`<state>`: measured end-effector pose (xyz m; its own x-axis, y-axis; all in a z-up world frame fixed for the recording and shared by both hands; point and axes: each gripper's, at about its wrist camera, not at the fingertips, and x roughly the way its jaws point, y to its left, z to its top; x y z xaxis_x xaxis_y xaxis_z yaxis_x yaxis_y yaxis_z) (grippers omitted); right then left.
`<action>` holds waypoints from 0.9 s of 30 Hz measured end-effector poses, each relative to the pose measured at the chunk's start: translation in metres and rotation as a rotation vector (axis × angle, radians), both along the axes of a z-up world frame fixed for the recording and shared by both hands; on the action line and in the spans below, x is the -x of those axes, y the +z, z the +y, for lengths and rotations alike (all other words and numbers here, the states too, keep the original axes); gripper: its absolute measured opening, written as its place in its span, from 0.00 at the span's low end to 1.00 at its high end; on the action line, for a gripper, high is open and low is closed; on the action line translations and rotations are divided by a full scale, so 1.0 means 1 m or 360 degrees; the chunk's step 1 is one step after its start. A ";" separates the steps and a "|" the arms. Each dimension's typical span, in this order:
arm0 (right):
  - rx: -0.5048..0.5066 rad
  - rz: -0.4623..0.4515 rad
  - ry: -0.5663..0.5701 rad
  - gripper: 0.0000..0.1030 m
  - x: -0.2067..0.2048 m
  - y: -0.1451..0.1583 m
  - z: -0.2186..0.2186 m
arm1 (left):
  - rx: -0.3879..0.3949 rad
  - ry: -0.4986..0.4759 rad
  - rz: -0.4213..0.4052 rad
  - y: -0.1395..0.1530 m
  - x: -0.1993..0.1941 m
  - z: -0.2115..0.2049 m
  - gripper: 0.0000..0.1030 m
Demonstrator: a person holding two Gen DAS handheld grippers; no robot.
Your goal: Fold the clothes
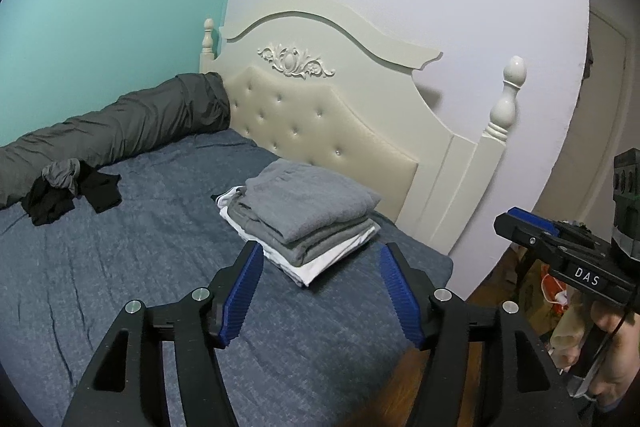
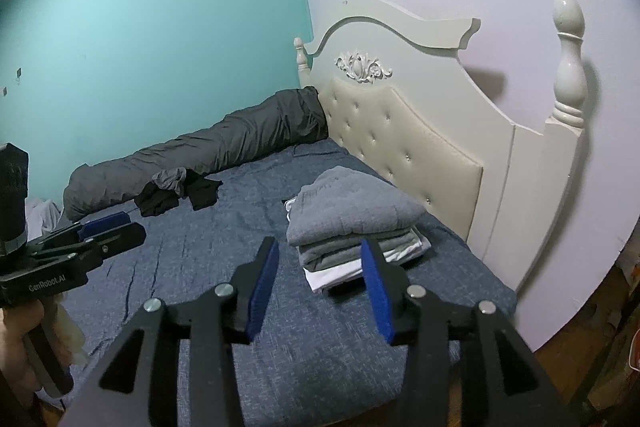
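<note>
Both tools stand with their jaws apart and nothing between them. From the left wrist view, the left tool (image 1: 320,291) fills the 6 o'clock area: black angular arms with round silver pivot pins and ribbed blue pads (image 1: 240,301) facing each other across a wide gap, above the bed (image 1: 140,267). Beyond the gap, toward 12 o'clock, sits the stack of folded clothes (image 1: 304,219): a soft grey knitted piece on top, flatter grey layers beneath, smooth white fabric at the bottom. It lies on the woven blue bedspread, near the cream tufted headboard (image 1: 320,123) with its carved floral crest. At 9 o'clock a loose heap of unfolded clothes (image 1: 68,191), black with a crumpled grey piece, rests just beside a long dark grey bolster (image 1: 120,123) along the teal wall. At 3 o'clock the right tool (image 1: 560,247) appears side-on, gripped by a hand (image 1: 616,359).

From the right wrist view, the right tool (image 2: 320,291) shows a narrower gap between its ribbed blue pads, with only bedspread behind it. The folded stack (image 2: 352,215) sits at 12 o'clock from the tool, its front corner partly hidden by the right-hand finger. The unfolded heap (image 2: 176,191) lies at 10 o'clock by the bolster. At 9 o'clock the left tool (image 2: 100,231) is seen side-on.
</note>
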<state>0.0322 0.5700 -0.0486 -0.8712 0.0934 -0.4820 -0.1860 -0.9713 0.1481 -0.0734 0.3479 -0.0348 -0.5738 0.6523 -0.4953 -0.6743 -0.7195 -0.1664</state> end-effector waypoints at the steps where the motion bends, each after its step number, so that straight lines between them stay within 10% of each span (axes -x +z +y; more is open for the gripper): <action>1: 0.0003 0.0000 -0.0003 0.44 -0.001 0.000 -0.001 | 0.0001 0.0001 0.0003 0.000 -0.002 -0.002 0.65; 27: 0.0006 0.0000 -0.0089 0.75 -0.034 -0.013 -0.029 | 0.0014 0.0025 0.0039 -0.011 -0.025 -0.031 0.86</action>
